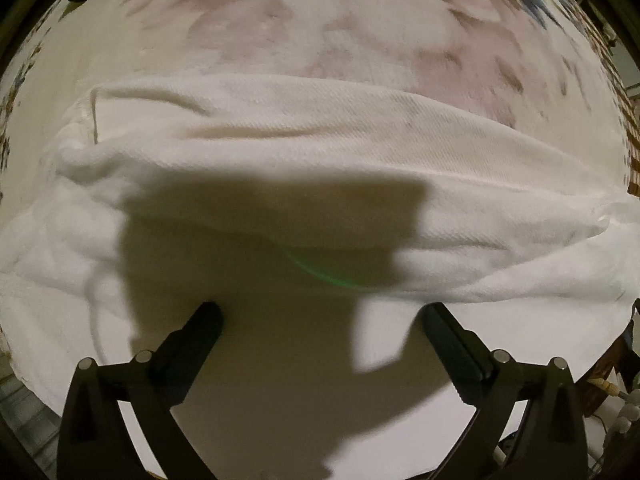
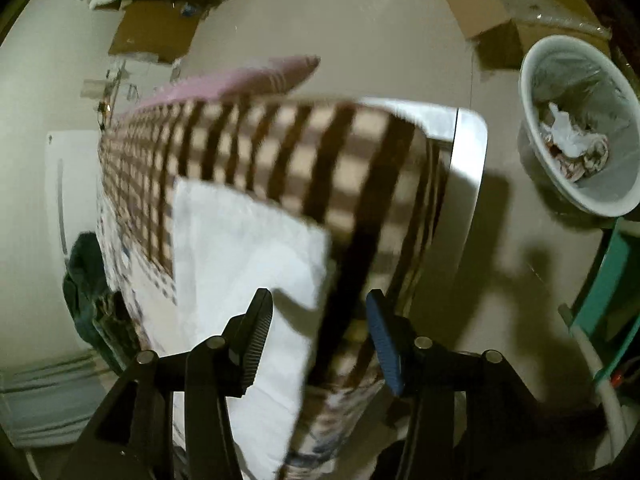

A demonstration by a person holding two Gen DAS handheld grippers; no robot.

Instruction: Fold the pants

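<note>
The white pants [image 1: 320,152] lie bunched in folds across the bed in the left wrist view, with a seamed edge at the left. My left gripper [image 1: 320,316] is open just above them, its shadow falling on the cloth, and holds nothing. In the right wrist view a white end of the pants [image 2: 248,240] lies over the checked blanket [image 2: 280,148] at the bed's corner. My right gripper [image 2: 320,304] is open above that end, one finger over the white cloth and one over the blanket, gripping nothing.
A floral bedspread [image 1: 360,40] lies beyond the pants. Past the bed's corner the floor holds a white bin [image 2: 580,128] with rubbish, cardboard boxes [image 2: 500,12] and a teal frame [image 2: 608,280]. A pink pillow [image 2: 240,80] sits at the bed's far end. Dark clothes [image 2: 88,280] lie at the left.
</note>
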